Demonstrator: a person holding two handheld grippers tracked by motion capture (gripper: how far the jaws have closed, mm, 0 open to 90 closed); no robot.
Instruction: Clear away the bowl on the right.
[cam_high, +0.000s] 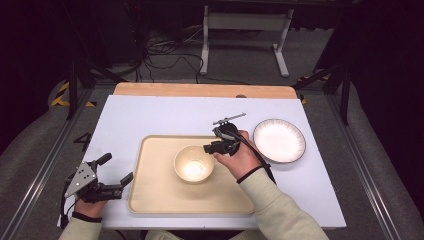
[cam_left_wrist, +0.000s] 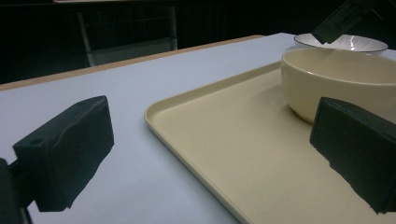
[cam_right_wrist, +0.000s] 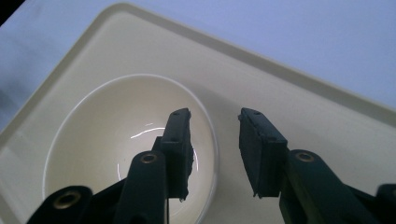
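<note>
Centrally on the white table (cam_high: 150, 110), a cream bowl (cam_high: 194, 163) sits upright in a beige tray (cam_high: 150, 192), with the right gripper (cam_high: 216, 146) poised at its far right rim. Seen from the right gripper view, the jaws stand apart and straddle the rim of the bowl (cam_right_wrist: 93, 154): one jaw hangs over the inside, the other over the floor of the tray (cam_right_wrist: 280, 84) just beside it. Whether either jaw touches the rim cannot be told. A hand (cam_high: 239, 159) in a cream sleeve holds the tool from the right. At the table's near left corner, the left gripper (cam_high: 116, 175) rests well apart from the bowl, its jaws spread wide and holding nothing, one over the white surface and one over the tray edge (cam_left_wrist: 187, 135). A white plate (cam_high: 279, 140) with a dark rim lies to the right of the tray, near the right gripper.
</note>
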